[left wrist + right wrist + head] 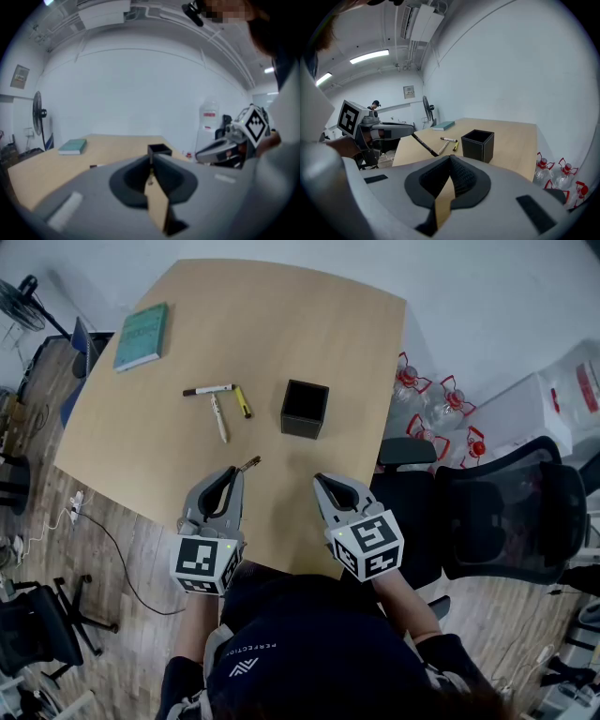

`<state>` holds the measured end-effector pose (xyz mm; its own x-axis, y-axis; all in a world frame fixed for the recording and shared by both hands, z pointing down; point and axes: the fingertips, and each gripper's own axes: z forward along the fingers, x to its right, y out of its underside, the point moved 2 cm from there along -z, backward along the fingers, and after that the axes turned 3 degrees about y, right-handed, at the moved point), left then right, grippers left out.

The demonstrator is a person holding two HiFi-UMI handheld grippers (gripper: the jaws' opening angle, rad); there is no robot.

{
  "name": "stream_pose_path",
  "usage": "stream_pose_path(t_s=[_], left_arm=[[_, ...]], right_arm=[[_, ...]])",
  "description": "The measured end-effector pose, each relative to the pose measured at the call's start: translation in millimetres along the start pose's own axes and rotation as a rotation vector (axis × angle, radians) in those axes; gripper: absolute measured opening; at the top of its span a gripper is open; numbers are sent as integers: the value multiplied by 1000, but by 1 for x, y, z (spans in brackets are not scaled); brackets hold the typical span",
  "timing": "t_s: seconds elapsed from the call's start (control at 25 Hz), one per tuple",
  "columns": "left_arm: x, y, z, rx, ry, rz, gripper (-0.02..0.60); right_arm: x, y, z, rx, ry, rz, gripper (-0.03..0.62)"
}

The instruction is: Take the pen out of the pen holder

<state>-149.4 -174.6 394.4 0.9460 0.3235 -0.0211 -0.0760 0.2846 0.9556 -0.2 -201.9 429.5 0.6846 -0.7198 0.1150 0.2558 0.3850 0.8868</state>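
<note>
We hold the left hand-held gripper (232, 472) and the right hand-held gripper (324, 481) at the near edge of the counter (356, 343). Bare wood lies open between them and the black pen holder (305, 409), which stands nearer the right edge. The left one is closed on a dark pen (249, 463), outside the holder. The head view shows only its tip, the right gripper view its long shaft. The right one is closed and empty. Three loose pens (218, 416) and a green book (141, 336) lie farther left, and an office chair (506, 512) stands at the right side.
</note>
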Motion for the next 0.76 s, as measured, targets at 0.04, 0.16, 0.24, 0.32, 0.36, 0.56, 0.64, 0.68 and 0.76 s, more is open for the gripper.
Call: stream_pose_path(t_s=[0.04, 0.16, 0.24, 0.32, 0.36, 0.56, 0.64, 0.68, 0.76], left_arm=[[0, 0, 0, 0, 0, 0, 28], [1, 0, 0, -1, 1, 0, 28], [2, 0, 0, 1, 2, 1, 28], [3, 0, -1, 2, 3, 2, 28], [3, 0, -1, 3, 3, 2, 28], [2, -2, -3, 6, 4, 2, 28], [3, -3, -4, 9, 3, 2, 28], [3, -3, -4, 11, 3, 1, 28], [3, -3, -3, 15, 2, 1, 28]], right_arm=[[0, 0, 0, 1, 0, 1, 2], [0, -1, -2, 4, -1, 1, 2], [-1, -1, -3, 9, -4, 4, 2], [-1, -2, -4, 13, -6, 9, 2], [0, -2, -4, 14, -5, 11, 2], [-1, -5, -5, 15, 1, 9, 2], [-1, -5, -6, 16, 4, 8, 2], [-1, -5, -6, 18, 5, 8, 2], [0, -5, -6, 21, 8, 8, 2]])
